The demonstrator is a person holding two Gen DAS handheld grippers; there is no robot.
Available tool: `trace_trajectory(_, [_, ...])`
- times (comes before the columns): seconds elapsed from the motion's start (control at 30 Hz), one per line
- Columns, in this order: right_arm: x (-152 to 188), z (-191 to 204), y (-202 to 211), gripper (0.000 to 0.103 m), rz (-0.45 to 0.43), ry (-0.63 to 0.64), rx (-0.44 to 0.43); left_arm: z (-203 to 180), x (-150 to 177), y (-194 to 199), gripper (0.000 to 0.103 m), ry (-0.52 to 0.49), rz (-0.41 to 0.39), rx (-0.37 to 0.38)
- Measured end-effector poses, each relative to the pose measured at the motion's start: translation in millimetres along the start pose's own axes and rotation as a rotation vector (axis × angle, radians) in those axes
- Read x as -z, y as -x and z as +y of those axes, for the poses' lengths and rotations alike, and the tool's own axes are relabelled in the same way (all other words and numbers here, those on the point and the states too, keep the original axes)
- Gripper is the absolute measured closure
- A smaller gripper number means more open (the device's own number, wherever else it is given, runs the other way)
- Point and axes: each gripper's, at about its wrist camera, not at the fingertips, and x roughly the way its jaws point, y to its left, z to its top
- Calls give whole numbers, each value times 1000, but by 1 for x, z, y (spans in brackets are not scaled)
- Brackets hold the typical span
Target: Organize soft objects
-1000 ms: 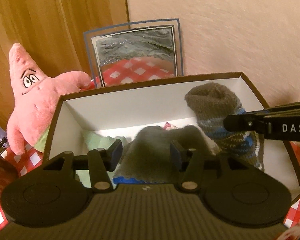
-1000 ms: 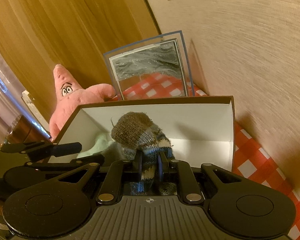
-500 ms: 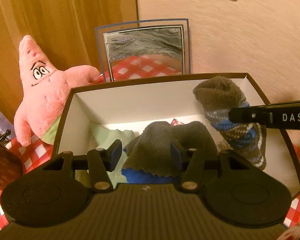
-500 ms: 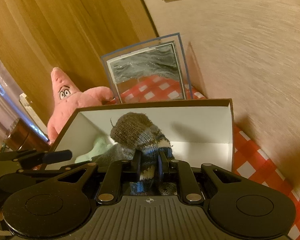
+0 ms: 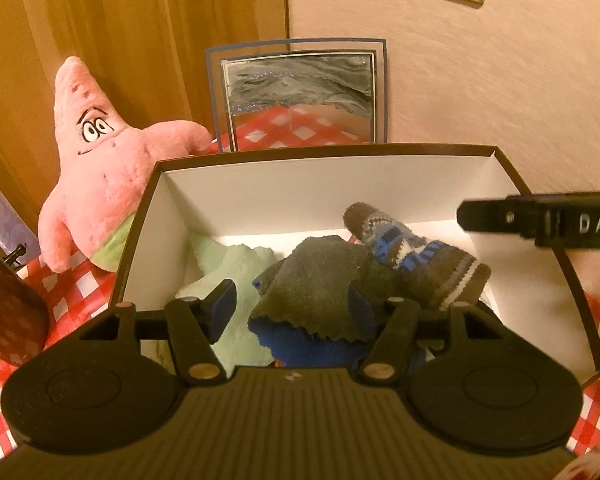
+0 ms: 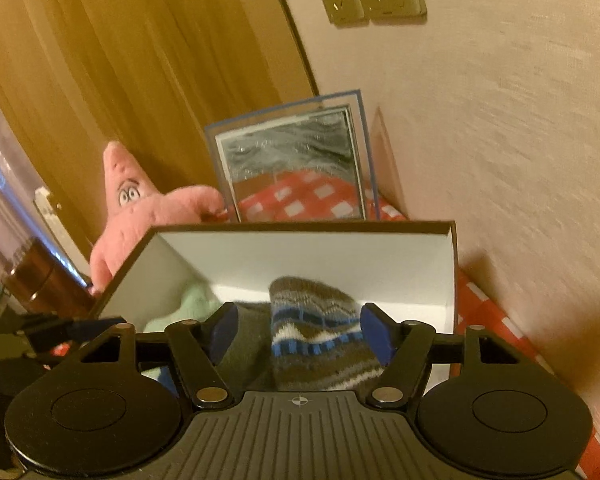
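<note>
Knitted sock [image 5: 416, 256] lies in box [image 5: 148, 216], right tongs [image 6: 298, 330] opening around it.

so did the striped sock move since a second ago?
Yes. The striped sock dropped from rim height of the box to lie across the grey cloth; the right gripper is opening, clear of it.

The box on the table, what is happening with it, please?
A person is sorting soft things into the open box with a gripper in each hand. The right gripper is opening its jaws; the striped knit sock lies between them, resting on the grey cloth in the box. The left gripper is also opening, its pads clear of that cloth. A pale green cloth is in the box too. The pink star plush is outside it.
</note>
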Motion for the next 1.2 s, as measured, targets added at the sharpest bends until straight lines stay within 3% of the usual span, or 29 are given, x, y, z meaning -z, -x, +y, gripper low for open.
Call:
trace_trajectory(0.63, [19,0,36,33,8,22,-11,-3,8,42,33,65,-43,-22])
trace_trajectory(1.2, [59,9,119,31,-41,171,-54,-33,43,143,16,135,-173,-96])
